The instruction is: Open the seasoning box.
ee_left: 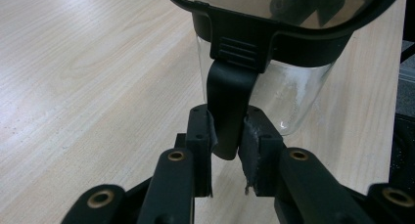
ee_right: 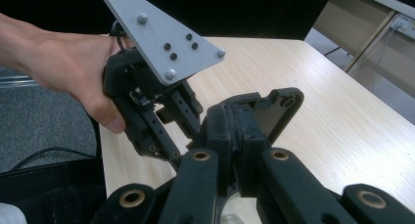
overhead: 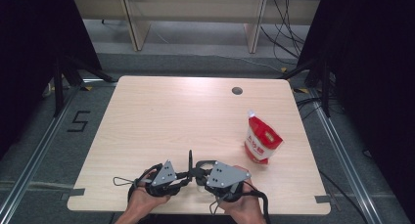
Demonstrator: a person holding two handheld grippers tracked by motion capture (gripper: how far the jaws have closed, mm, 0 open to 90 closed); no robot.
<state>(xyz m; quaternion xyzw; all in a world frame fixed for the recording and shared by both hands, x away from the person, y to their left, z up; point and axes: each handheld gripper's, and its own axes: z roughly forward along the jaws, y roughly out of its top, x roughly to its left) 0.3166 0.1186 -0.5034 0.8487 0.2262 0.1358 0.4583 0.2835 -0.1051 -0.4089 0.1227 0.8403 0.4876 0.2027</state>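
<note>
A clear container (ee_left: 293, 94) with a black lid (ee_left: 254, 31) stands near the table's front edge, between my two grippers (overhead: 199, 181). My left gripper (ee_left: 227, 141) is shut on the lid's black latch tab (ee_left: 226, 104), which hangs down the container's side. From the other side, my right gripper (ee_right: 234, 136) is shut on another black flap of the lid (ee_right: 274, 106). In the right gripper view the left gripper (ee_right: 183, 121), with its grey plate (ee_right: 161, 43) and the hand holding it (ee_right: 63, 67), sits just beyond the lid. Both show in the high view, left (overhead: 187, 175) and right (overhead: 200, 173).
A red and white pouch (overhead: 262, 141) stands upright at the table's right side, well beyond the right gripper. A round cable hole (overhead: 237, 90) lies near the table's far edge. The wooden table (overhead: 166, 116) has bare room at left and centre.
</note>
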